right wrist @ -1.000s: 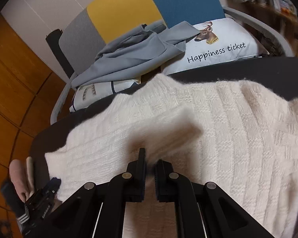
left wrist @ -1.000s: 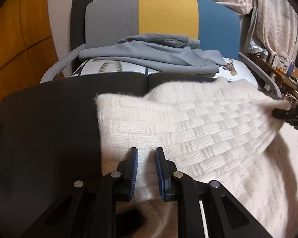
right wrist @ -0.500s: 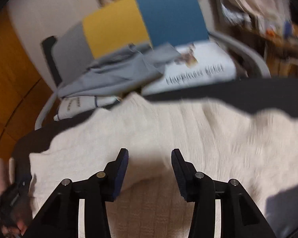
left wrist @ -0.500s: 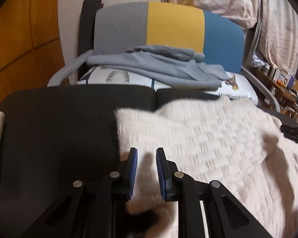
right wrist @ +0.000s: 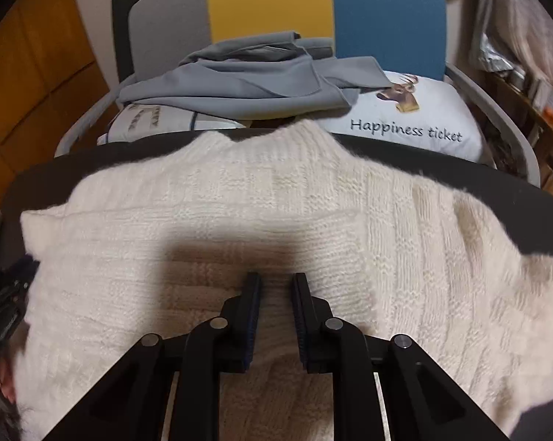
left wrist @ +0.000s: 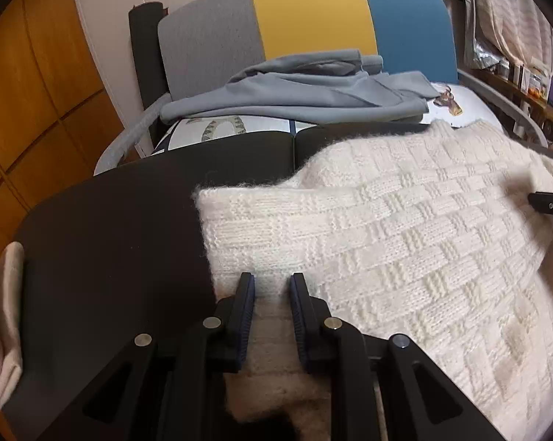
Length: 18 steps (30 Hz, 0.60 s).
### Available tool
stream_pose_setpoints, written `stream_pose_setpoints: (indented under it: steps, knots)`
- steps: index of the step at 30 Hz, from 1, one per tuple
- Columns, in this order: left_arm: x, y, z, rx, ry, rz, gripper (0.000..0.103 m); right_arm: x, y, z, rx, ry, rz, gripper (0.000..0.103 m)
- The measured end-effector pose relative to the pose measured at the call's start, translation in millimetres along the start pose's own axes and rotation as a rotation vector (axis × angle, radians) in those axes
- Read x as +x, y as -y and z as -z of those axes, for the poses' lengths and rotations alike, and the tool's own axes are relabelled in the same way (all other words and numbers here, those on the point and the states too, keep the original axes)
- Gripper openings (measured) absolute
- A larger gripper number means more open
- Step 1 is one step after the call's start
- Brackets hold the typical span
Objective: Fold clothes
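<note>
Cream knit sweater (left wrist: pixel 405 242) spread on the dark bench (left wrist: pixel 103 242).
My left gripper (left wrist: pixel 269 286) and right gripper (right wrist: pixel 275 286) each hold jaws slightly parted, sweater fabric between them; grip uncertain.

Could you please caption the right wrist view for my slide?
Right tongs poised over a cream knit sweater on a black table.

Tricolour chair back (left wrist: pixel 313 18), deer-print pillow (right wrist: pixel 405 117), dark table (left wrist: pixel 111 239), wood panelling (left wrist: pixel 30 92)
</note>
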<state>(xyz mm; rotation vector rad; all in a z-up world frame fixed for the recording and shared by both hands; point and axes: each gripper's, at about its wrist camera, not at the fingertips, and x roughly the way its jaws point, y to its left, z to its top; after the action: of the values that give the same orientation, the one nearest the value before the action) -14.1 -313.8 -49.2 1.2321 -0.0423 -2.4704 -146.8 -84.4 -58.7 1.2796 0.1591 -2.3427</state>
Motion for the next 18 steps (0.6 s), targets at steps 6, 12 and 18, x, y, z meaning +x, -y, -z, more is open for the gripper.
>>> stream_pose_setpoints:
  steps: [6, 12, 18]
  knots:
    - [-33, 25, -13, -0.064, 0.026, 0.152, 0.019, -80, 81, 16, 0.202, 0.124, -0.032, 0.051]
    - [-30, 89, -2, 0.017, 0.001, 0.230, 0.019, -141, 216, 73, 0.481, 0.169, 0.171, 0.051]
    - [-31, 105, 9, 0.059, 0.050, 0.178, 0.020, -200, 353, 136, 0.784, 0.204, 0.376, 0.064]
